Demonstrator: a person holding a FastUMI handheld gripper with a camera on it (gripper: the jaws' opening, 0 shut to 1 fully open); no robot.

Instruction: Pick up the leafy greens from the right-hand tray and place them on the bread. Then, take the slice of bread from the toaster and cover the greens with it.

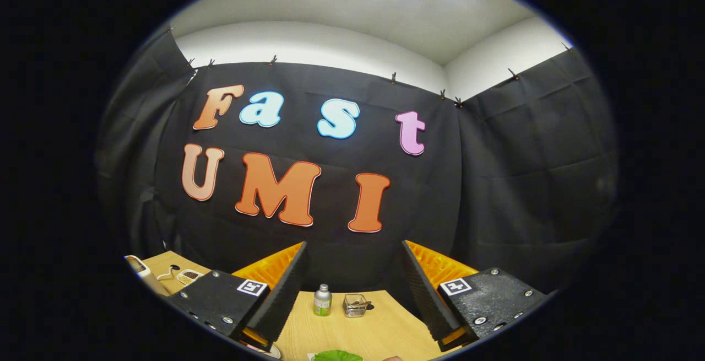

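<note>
Spreading wide, gripper [352, 300] fingers [283, 289] holding nothing, black pads facing each other over the tabletop [380, 328], orange backing showing behind each pad. Lying nearest the camera at the tabletop's near edge, between the fingers and below them: leafy greens [337, 356], only a bright green top rim showing, so long axis and pointing direction not readable. Beside the greens, a sliver of pale rim [270, 350] peeking under the left finger, too little to name. Standing upright toward the tabletop's far edge, beyond the fingers: small bottle [323, 300] with a green label and grey cap, just beside a small wire basket [355, 305] holding something dark. Sitting at the far left corner: white device [144, 274] and a small white unit [189, 276] with a cord. Stretching pale wood-grain under everything; hanging black cloth [523, 184] behind, white wall and ceiling above.
</note>
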